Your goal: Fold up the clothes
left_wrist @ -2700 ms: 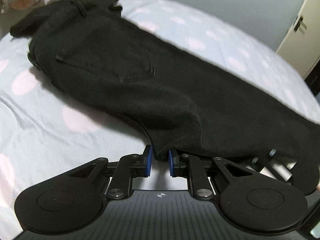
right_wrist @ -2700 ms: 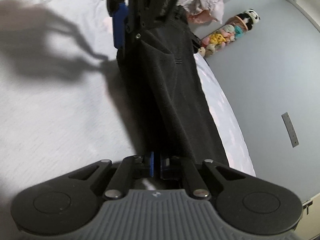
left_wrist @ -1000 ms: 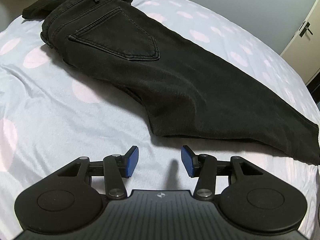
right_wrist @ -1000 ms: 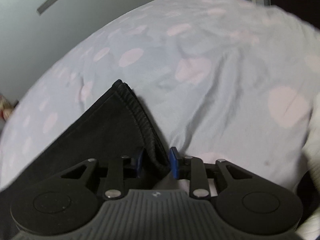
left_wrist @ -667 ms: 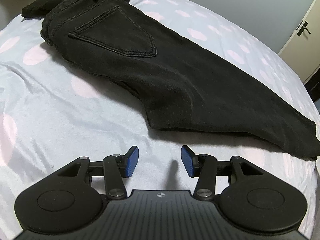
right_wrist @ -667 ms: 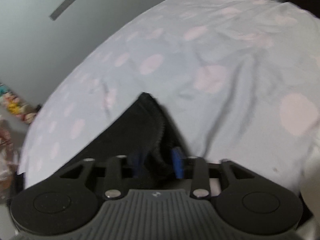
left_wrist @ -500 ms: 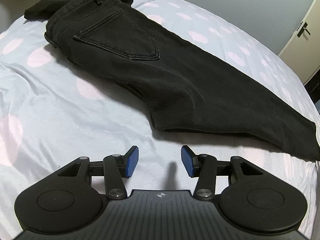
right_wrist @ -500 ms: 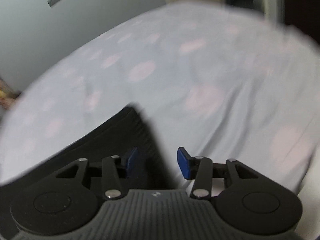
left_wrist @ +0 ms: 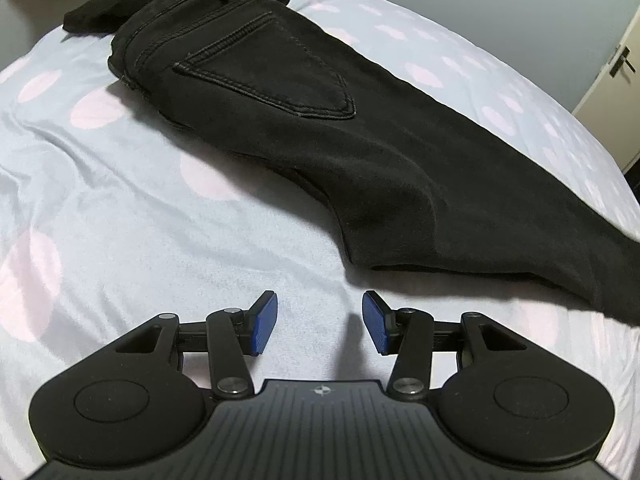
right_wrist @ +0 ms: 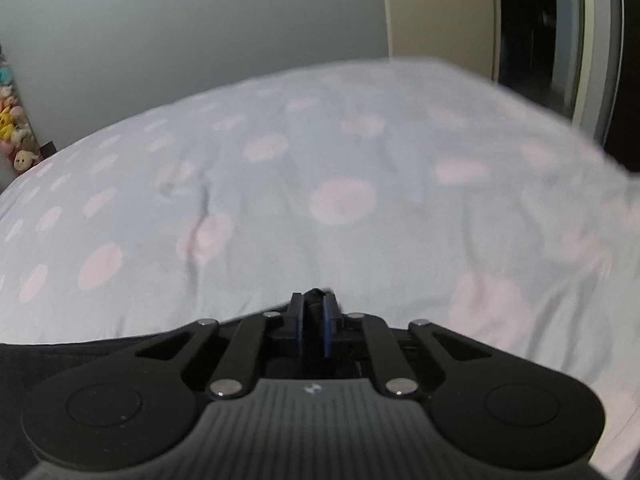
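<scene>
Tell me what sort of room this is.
Most likely a bedroom at home. A bed with a pale blue sheet dotted with pink spots fills both views, black denim jeans lie on it, a row of small plush toys sits by the grey wall, and a cream door stands nearby.

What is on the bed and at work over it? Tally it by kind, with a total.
Black jeans: 1
Grippers: 2, the left gripper and the right gripper
Bedsheet, pale blue with pink dots: 1
Total: 4
</scene>
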Motion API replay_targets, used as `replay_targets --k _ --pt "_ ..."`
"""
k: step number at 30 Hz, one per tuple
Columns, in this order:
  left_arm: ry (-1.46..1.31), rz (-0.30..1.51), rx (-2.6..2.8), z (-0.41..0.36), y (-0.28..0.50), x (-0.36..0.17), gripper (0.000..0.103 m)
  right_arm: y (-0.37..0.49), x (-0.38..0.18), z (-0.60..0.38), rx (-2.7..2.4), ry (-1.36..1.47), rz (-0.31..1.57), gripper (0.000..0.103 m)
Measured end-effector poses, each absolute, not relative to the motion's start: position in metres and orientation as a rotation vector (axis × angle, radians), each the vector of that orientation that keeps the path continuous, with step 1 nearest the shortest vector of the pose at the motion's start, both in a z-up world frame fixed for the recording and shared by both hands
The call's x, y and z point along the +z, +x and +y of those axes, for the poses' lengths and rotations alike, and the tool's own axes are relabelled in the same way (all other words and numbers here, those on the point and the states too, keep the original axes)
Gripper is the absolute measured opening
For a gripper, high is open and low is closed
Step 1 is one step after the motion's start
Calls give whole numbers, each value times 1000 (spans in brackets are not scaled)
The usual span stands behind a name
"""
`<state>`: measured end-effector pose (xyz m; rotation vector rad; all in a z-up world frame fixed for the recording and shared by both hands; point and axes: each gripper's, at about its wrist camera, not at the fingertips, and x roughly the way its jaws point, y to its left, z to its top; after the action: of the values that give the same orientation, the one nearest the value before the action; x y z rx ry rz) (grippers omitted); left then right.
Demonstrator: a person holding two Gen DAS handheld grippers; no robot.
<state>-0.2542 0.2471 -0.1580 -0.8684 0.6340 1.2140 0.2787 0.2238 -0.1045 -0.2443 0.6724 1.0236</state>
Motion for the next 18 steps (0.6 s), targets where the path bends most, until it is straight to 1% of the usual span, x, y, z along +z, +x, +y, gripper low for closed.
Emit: replay_targets --k 3,5,9,11,12,15,18 --pt "-845 633 1208 245 -256 -158 55 282 -88 225 1023 -177 609 10" --pt "-845 632 1205 245 -258 -157 55 285 -88 239 1002 -187 615 10" --pt "-859 617 1206 247 -260 -155 55 287 -113 264 929 -285 685 11" --pt "-860 597 1200 248 -259 -154 55 291 -122 267 894 -306 721 17" --pt "-857 583 1191 248 -258 -154 55 293 -120 260 887 -281 725 25" --pt "-844 516 1164 246 -254 -152 56 301 -109 230 886 -184 741 28" --pt "-840 414 1151 241 -252 -147 62 305 -101 190 892 -66 782 31"
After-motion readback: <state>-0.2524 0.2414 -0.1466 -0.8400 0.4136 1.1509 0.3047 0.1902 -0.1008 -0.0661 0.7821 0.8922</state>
